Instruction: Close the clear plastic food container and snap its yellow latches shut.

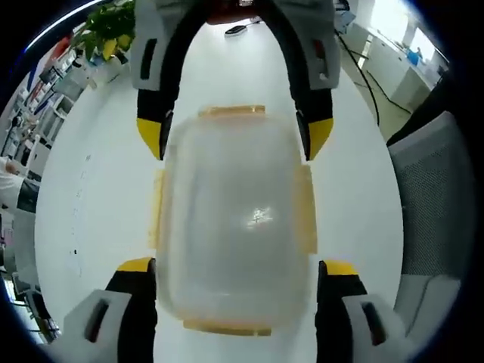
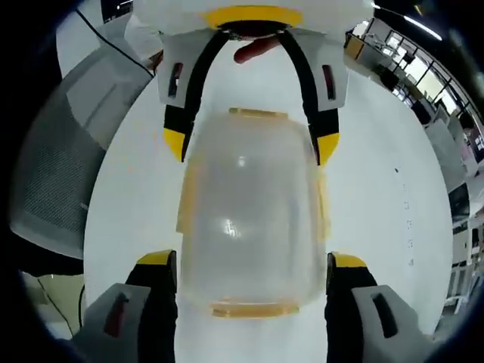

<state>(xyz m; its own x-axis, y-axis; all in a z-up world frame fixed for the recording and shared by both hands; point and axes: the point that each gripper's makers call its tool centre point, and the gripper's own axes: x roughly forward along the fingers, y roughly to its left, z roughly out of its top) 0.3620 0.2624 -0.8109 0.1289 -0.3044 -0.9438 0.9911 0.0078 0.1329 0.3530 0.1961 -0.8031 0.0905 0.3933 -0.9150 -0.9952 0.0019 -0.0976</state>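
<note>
The clear plastic food container (image 1: 231,219) lies on the white table (image 1: 98,189) with its lid resting on top. Yellow latches show at its far end (image 1: 231,111), near end (image 1: 227,327) and both long sides (image 1: 157,208). My left gripper (image 1: 236,266) is open, one jaw on each side of the container's near end. The right gripper (image 1: 234,136) faces it from the far end, also open and astride the box. In the right gripper view the container (image 2: 253,219) sits between my right gripper (image 2: 253,261) and the left gripper (image 2: 251,144). Whether the jaws touch the walls is unclear.
A grey mesh chair (image 1: 435,204) (image 2: 60,166) stands beside the table. A potted plant (image 1: 113,30) and office desks lie beyond the far table edge. A black cable (image 1: 363,72) runs across the floor. A fingertip (image 2: 257,49) shows behind the left gripper.
</note>
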